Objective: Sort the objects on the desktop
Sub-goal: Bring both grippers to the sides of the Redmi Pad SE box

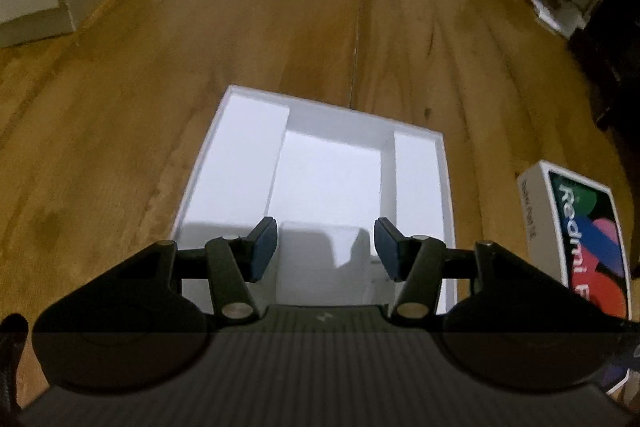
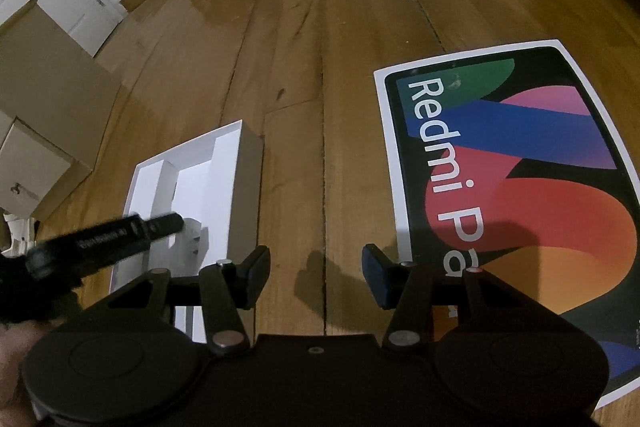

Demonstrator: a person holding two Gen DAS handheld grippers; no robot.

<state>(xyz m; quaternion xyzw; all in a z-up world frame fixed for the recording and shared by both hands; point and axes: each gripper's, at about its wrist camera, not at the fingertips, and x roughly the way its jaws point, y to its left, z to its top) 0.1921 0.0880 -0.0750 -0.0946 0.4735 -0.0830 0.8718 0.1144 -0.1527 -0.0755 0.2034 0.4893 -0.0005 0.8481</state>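
left tongs (image 1: 325,251) hang empty with jaws apart right over the white tray (image 1: 446,195), right tongs (image 2: 315,277) gape empty too over bare wood floor (image 2: 320,75), Redmi box lid (image 2: 520,187) just to their right

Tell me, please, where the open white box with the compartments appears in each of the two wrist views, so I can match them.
Left wrist view: the open white box fills the centre, just beyond the left gripper.
Right wrist view: the same box lies at lower left, partly hidden by a dark tool.
Shared landmark: the colourful Redmi box lid, on the wooden surface to the white box's right in both views.
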